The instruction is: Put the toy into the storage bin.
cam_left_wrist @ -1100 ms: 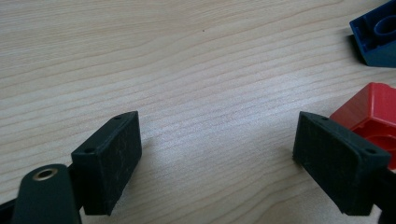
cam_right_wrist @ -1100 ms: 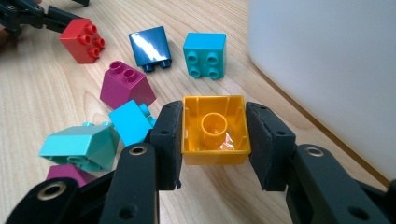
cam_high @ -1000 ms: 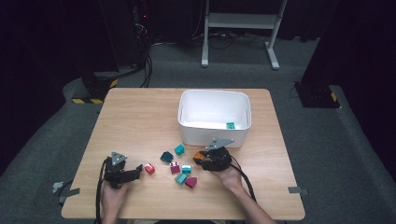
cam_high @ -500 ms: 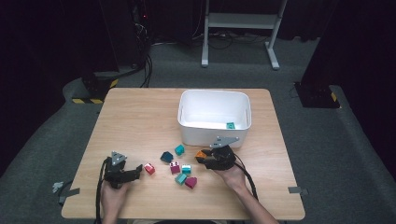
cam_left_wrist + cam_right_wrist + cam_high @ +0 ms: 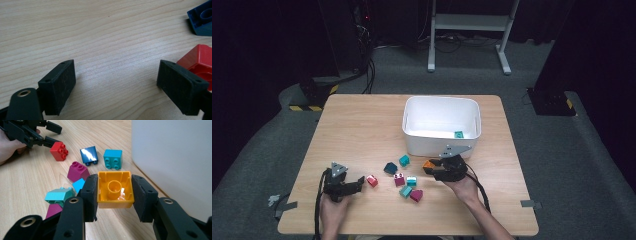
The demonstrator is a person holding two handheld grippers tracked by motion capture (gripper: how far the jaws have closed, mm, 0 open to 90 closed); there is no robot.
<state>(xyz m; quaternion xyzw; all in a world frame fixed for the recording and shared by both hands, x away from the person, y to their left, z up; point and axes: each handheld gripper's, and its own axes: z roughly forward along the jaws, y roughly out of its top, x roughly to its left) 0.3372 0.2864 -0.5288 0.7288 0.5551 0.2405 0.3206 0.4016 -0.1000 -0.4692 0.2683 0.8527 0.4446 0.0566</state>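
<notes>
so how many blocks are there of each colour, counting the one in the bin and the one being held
orange: 1, held in the right gripper
red: 1
dark blue: 1
magenta: 2
teal or turquoise: 4, three on the table and one in the white bin
total: 9

No lettering, label, brand, number or sign legible anywhere. Nothing printed on the blocks, nothing on the white bin, nothing on the wooden table.
</notes>
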